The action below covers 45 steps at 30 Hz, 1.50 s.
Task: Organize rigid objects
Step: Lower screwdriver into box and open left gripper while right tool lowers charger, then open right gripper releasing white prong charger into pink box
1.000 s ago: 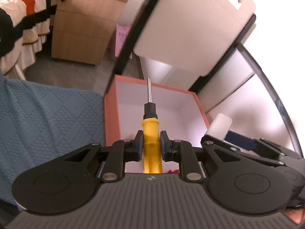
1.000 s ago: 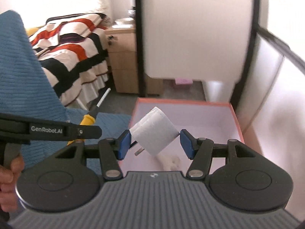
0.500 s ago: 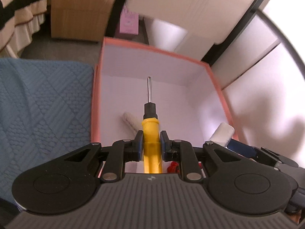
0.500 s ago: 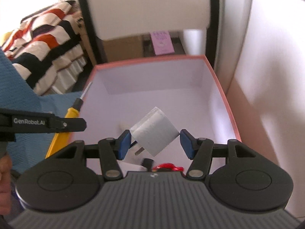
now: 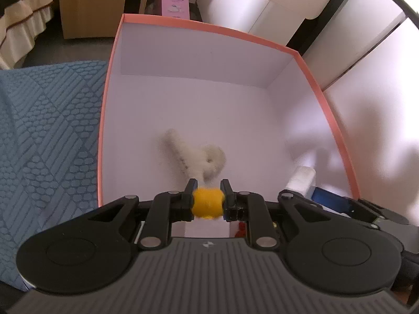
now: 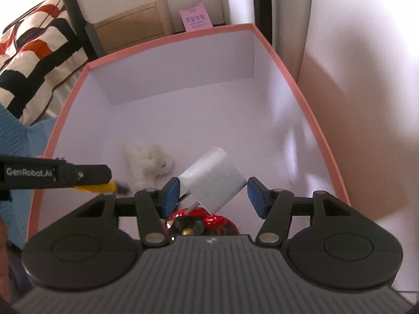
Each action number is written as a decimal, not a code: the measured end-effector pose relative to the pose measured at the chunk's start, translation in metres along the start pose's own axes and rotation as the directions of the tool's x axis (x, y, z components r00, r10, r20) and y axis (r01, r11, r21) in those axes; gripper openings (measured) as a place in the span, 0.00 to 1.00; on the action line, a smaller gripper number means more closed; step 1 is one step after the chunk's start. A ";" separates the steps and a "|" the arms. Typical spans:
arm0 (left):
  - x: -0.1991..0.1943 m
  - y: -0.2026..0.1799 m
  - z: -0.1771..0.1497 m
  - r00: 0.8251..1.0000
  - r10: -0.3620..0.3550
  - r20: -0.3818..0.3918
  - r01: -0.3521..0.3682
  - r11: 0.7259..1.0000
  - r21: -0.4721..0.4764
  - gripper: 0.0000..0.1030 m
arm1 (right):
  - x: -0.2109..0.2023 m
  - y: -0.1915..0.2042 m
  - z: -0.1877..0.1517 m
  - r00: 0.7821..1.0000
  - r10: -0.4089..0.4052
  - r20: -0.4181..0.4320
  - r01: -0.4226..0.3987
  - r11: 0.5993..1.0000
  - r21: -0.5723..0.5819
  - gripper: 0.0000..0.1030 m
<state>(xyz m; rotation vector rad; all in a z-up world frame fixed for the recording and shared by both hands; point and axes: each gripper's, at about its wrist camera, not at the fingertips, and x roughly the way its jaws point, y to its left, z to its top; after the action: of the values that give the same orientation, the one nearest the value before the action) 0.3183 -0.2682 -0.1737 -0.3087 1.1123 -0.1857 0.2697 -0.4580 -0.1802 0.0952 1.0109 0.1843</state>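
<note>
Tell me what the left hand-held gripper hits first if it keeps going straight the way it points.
Most likely the fluffy white toy on the floor of the pink-rimmed box. It lies just ahead of the left hand-held gripper, which is clamped on the yellow screwdriver, though depth is unclear.

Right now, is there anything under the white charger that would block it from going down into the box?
Yes. A red object lies on the floor of the box directly below the charger held by the right tool. A fluffy white item lies to its left; the far floor looks free.
</note>
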 end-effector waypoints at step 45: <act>-0.259 0.020 -0.058 0.928 -0.160 0.337 0.117 0.982 0.145 0.22 | -0.218 0.084 -0.026 0.948 0.010 0.318 -0.018 1.000 0.024 0.62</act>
<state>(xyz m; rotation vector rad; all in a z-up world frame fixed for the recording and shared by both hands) 0.1540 -0.1810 0.0167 -0.2967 0.7248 -0.3117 0.1255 -0.4184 0.0011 0.1514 0.6907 0.1625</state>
